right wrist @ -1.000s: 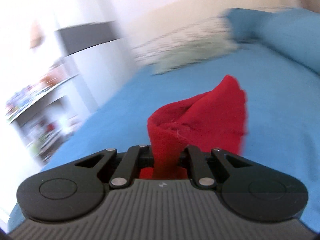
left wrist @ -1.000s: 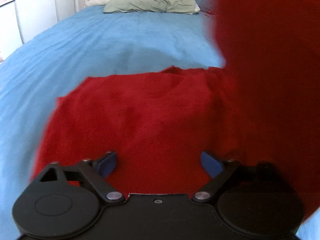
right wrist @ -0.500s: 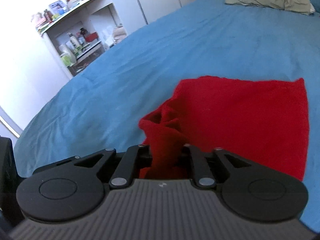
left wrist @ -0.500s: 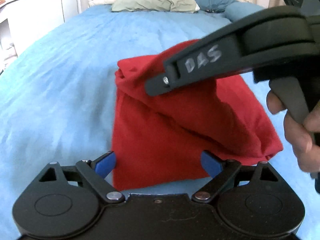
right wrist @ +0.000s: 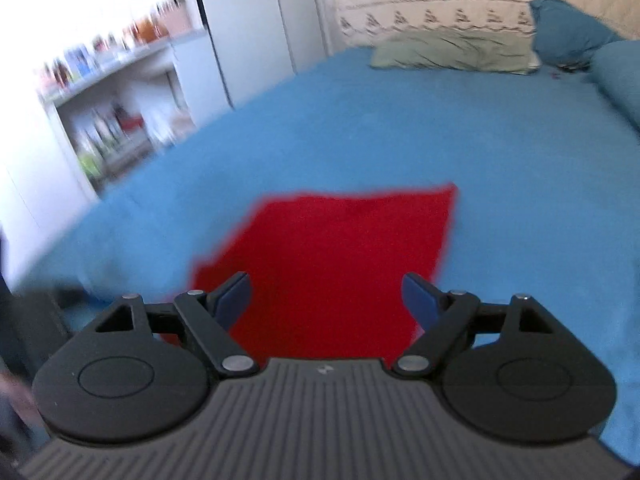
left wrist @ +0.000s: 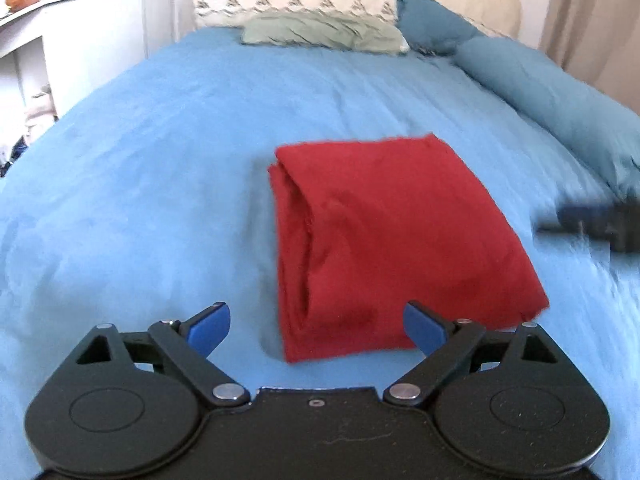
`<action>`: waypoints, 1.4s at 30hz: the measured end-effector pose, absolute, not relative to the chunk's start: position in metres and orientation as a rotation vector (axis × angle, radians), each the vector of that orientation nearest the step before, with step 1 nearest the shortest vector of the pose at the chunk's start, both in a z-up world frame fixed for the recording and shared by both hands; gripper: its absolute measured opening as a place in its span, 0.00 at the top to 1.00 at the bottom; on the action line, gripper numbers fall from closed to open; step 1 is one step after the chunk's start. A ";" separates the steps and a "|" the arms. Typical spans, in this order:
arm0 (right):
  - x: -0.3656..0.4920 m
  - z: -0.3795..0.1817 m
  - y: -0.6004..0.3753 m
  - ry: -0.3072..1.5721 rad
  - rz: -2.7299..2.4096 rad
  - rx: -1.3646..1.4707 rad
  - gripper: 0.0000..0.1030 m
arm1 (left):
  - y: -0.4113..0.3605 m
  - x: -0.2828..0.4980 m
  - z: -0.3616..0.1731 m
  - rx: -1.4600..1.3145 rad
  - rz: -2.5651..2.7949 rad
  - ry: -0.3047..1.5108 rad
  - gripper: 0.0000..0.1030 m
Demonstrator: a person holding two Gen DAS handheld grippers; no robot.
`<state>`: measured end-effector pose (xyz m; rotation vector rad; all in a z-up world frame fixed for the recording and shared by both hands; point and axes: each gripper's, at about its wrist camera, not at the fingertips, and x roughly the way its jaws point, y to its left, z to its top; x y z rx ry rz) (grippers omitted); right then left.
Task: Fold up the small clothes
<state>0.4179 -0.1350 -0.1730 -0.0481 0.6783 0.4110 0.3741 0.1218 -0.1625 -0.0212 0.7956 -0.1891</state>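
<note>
one folded red cloth flat on the bed, both grippers spread wide and holding nothing

blue bedspread [left wrist: 168,152]: soft, matte, lightly rumpled, fills both views. pillows by the headboard: one pale patterned pillow [left wrist: 296,0], one grey-green pillow [left wrist: 320,32], one teal pillow [left wrist: 432,24]. red cloth [left wrist: 392,232]: one piece, soft knit-like, folded to a rough rectangle, layered fold edges along its left side; its near edge lies between the left gripper [left wrist: 316,326] tips. right gripper [right wrist: 328,296] hovers above the same cloth, that view motion-blurred so texture is hard to read. dark blurred shape at the right edge of the left view, cut off, cannot identify
</note>
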 end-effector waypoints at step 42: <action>0.404 -0.246 -0.167 0.821 0.318 -0.131 0.05 | 0.113 0.405 -0.161 0.096 -0.122 0.816 0.32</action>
